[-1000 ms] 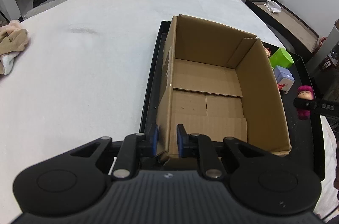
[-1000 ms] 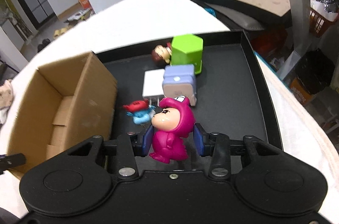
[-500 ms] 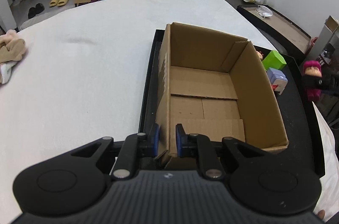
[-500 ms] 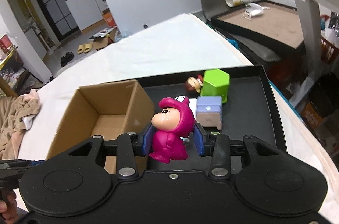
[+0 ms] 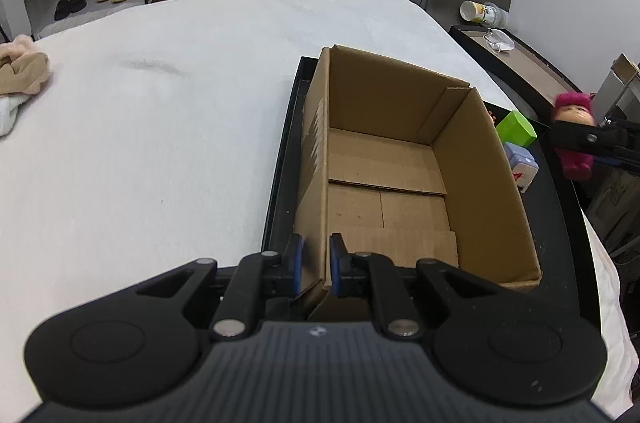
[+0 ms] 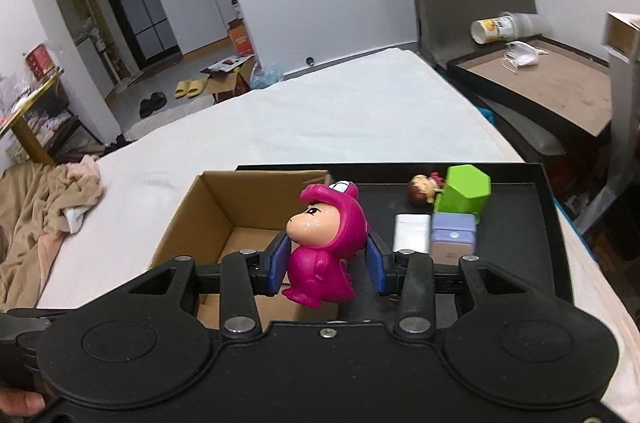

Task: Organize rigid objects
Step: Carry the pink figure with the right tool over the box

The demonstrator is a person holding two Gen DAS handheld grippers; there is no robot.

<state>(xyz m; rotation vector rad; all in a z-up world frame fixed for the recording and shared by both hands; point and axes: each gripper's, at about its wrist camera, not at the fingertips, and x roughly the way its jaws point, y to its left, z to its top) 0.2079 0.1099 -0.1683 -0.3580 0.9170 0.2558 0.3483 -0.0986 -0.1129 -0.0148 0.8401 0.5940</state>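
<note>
Left claw: my left gripper is pinched narrow on the near corner wall of the cardboard box, one pad outside and one inside. I read this as a brace, so the box does not skid on the tray while I load it.
Right claw: my right gripper is clamped on the pink dinosaur-suit figurine, the blue pads pressing its flanks at the body, below the big head.
Why that grip: the torso is the narrowest firm part, and the figure hangs upright with its feet clear of everything.
Where the figurine is: in the air beside the box's right wall; the left view shows it off to the right of the box, above the tray edge.
Box: open, flaps folded down inside, nothing in it that I can see.
Black tray: it carries the box on its left side and the loose toys on its right.
Waiting toys: a green hexagonal block, a small brown-haired doll just behind it, a lilac boxy toy and a flat white piece touching it.
Step in hand: carrying the figurine across to drop in the box, I judge.
Risk: a smooth plastic body could twist between the pads.
</note>
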